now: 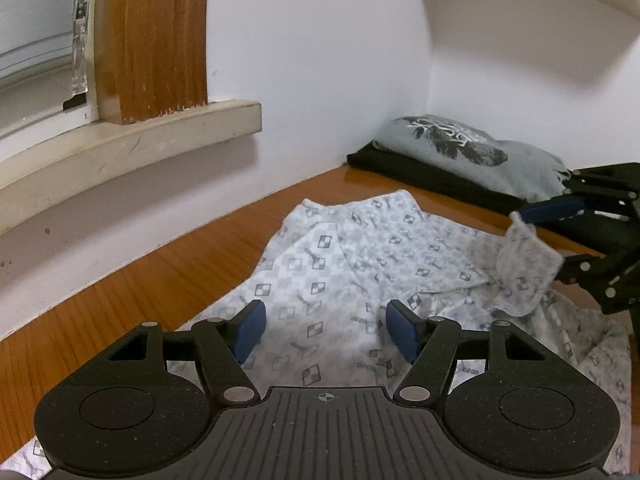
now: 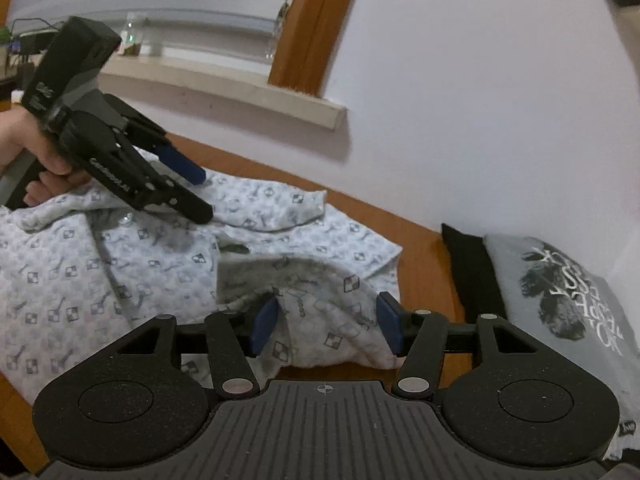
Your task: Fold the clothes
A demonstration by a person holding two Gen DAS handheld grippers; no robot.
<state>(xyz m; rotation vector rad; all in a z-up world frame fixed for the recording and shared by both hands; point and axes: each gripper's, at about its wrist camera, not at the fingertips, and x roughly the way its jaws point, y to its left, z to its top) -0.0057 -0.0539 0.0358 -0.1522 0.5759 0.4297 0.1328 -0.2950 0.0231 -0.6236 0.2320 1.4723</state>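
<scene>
A white garment with a grey check print (image 1: 320,264) lies crumpled across the wooden table (image 1: 120,300). My left gripper (image 1: 326,330) hovers open just over its near part, with nothing between the blue pads. In the right wrist view a hand holds that left gripper (image 2: 202,196) over the garment's far left side. My right gripper (image 2: 328,326) stands open around a raised fold of the garment (image 2: 320,300). The fold touches the left pad and lies loose toward the right pad. From the left wrist view the fold (image 1: 524,268) stands up between the right gripper's (image 1: 540,240) fingers.
A folded grey printed T-shirt (image 1: 480,152) rests on a folded black garment (image 1: 420,176) in the table's far right corner against the wall. A pale window sill (image 1: 140,140) and wooden window frame (image 1: 160,40) jut out above the table's far left edge.
</scene>
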